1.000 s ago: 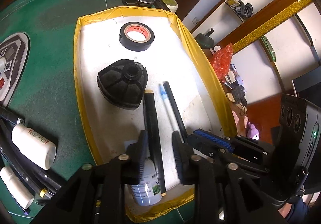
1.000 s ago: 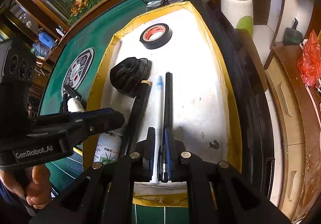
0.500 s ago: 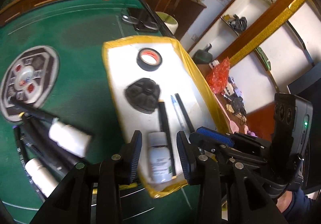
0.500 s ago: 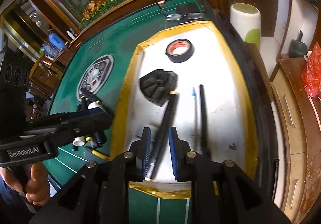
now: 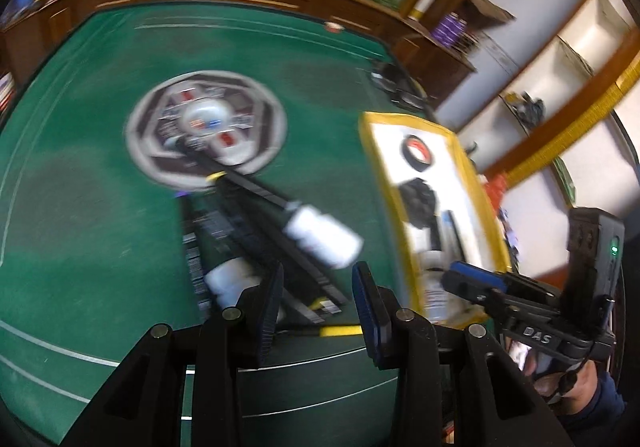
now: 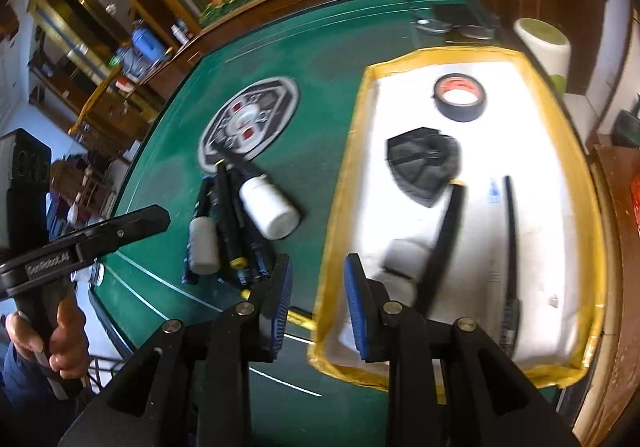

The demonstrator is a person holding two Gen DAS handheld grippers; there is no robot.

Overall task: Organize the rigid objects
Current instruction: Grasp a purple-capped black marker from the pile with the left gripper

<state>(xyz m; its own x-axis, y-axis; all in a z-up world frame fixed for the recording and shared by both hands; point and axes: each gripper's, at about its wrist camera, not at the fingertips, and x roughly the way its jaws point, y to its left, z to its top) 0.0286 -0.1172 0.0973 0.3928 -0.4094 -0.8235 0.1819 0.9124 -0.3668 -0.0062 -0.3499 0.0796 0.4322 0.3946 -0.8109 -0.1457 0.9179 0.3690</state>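
Right wrist view: tray (image 6: 344,183) holds tape roll (image 6: 460,97), black cap (image 6: 424,167), pens; both grippers' jaws spread, empty.

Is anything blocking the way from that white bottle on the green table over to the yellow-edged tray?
Nothing visible does: bare green felt lies between the white bottle and the tray. Its low yellow rim is the only thing to clear.

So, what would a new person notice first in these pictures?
Probably the white tray with its yellow rim on the right of the green table, holding a roll of black tape, a black faceted cap and long dark pens. Left of it, white bottles and dark pens lie heaped below the round emblem.
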